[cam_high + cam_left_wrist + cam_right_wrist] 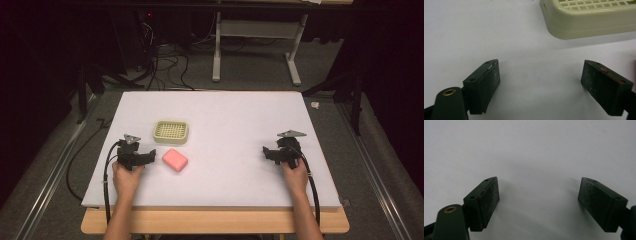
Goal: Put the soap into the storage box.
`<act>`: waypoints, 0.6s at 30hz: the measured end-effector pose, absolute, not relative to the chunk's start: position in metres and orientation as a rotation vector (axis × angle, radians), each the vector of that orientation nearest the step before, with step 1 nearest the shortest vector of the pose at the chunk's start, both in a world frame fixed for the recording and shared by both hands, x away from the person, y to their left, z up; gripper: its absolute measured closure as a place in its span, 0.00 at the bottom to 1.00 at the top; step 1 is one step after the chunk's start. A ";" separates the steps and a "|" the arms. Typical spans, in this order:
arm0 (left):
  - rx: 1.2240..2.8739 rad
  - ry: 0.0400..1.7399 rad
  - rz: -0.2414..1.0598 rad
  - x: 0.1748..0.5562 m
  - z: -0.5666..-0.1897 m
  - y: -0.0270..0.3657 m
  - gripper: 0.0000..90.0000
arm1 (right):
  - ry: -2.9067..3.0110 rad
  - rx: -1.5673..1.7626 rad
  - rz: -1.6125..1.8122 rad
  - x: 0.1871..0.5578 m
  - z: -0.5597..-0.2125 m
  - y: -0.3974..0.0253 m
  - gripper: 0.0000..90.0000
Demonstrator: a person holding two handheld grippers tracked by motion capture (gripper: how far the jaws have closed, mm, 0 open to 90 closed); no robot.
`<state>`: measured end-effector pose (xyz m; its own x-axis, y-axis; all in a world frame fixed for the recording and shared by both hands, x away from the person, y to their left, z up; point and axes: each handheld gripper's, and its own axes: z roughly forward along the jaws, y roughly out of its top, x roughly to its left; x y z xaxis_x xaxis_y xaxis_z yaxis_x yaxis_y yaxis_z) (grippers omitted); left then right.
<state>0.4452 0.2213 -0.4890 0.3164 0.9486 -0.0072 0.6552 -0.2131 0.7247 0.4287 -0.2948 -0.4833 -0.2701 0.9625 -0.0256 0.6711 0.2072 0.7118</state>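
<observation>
Pink soap untouched on table, beside cream dish; left tool and right tool both wide open, empty; nothing begun

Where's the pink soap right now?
High view: pink soap lies on the table's left half, just right of the left gripper and below the cream soap dish.

The white table is seen whole from a fixed high view set above the person's side, faced forward and down, with floor and a desk frame taken in beyond. The left gripper view is carried low and close over the tabletop, looking along its own jaws; the cream slotted tray is shared with the high view. The right gripper view is held equally near, faced onto bare white surface
</observation>
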 end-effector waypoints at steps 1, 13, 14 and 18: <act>1.954 1.413 0.599 0.445 -0.489 0.221 0.18 | 2.017 1.515 0.821 0.429 -0.483 -0.295 0.20; 1.954 1.416 0.591 0.445 -0.489 0.222 0.18 | 2.015 1.513 0.822 0.429 -0.483 -0.295 0.20; 1.954 1.416 0.591 0.445 -0.489 0.222 0.18 | 2.015 1.513 0.823 0.429 -0.483 -0.295 0.20; 1.952 1.417 0.592 0.446 -0.489 0.222 0.18 | 2.016 1.513 0.823 0.429 -0.483 -0.295 0.20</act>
